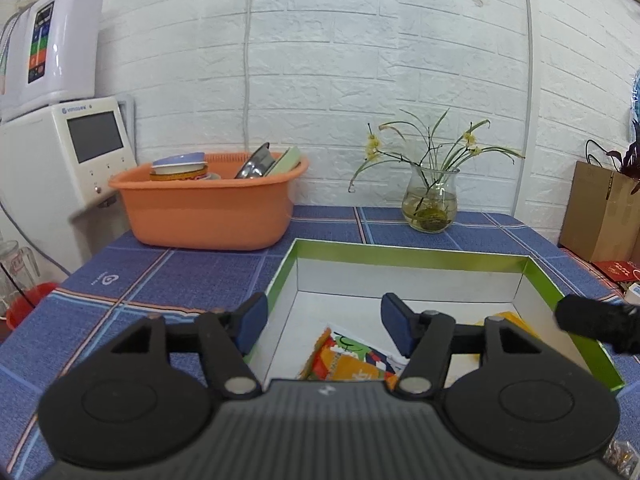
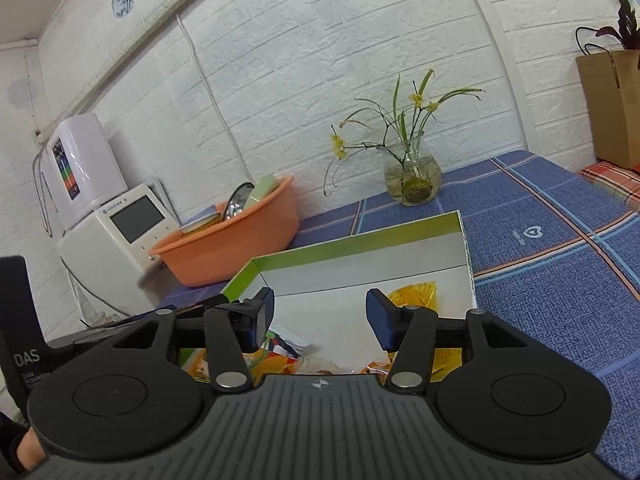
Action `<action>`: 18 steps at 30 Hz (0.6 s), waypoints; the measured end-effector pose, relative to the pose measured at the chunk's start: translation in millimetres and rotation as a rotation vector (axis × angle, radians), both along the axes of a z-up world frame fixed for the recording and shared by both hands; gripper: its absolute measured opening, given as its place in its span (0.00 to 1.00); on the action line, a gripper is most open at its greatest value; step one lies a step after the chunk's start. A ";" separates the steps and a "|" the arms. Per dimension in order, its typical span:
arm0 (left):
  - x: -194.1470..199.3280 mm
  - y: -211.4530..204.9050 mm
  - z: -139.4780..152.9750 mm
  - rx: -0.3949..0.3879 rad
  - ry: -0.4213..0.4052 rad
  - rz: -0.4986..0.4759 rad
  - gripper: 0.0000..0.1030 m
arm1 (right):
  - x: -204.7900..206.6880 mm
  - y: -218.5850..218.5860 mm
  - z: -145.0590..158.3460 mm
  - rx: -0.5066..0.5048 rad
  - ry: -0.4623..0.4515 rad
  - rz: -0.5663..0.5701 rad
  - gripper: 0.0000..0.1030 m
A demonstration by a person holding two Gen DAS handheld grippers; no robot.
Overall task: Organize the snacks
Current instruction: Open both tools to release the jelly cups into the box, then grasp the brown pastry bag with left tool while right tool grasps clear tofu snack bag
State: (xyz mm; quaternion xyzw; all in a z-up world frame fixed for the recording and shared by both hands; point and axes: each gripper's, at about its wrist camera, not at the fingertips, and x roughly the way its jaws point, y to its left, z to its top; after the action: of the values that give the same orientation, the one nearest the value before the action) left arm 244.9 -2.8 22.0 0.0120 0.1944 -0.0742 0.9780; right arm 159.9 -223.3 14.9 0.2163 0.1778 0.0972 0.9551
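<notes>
A shallow box (image 1: 408, 254) with a green rim and white inside lies on the blue checked tablecloth. An orange, green and white snack packet (image 1: 348, 360) rests on its floor, and a yellow packet (image 1: 508, 318) lies toward its right wall. My left gripper (image 1: 324, 322) hovers above the box's near left corner, open, with nothing between its blue pads. In the right wrist view the same box (image 2: 360, 246) holds a yellow packet (image 2: 416, 294) and colourful packets (image 2: 280, 360) below my right gripper (image 2: 320, 320). That gripper is open and holds nothing.
An orange basin (image 1: 208, 208) of dishes stands at the back left beside a white appliance (image 1: 72, 152). A glass vase with yellow flowers (image 1: 430, 200) sits behind the box. A brown paper bag (image 1: 600, 212) stands at the far right. The right gripper's black finger (image 1: 596, 320) shows at the box's right wall.
</notes>
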 end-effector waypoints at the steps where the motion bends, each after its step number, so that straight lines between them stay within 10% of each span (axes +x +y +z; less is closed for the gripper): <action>1: -8.6 5.0 1.8 0.010 -0.003 -0.003 0.64 | -10.0 -4.6 4.3 0.008 -0.016 0.008 0.87; 18: -156.2 71.9 -30.5 0.003 0.123 -0.069 0.67 | -135.2 -40.3 -28.8 -0.216 0.085 -0.054 0.96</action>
State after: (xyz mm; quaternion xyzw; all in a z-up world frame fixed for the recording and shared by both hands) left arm 88.7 69.2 -8.5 0.0155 0.2535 -0.1082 0.9611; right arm 24.6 -263.6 -13.9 0.1206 0.2214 0.0427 0.9667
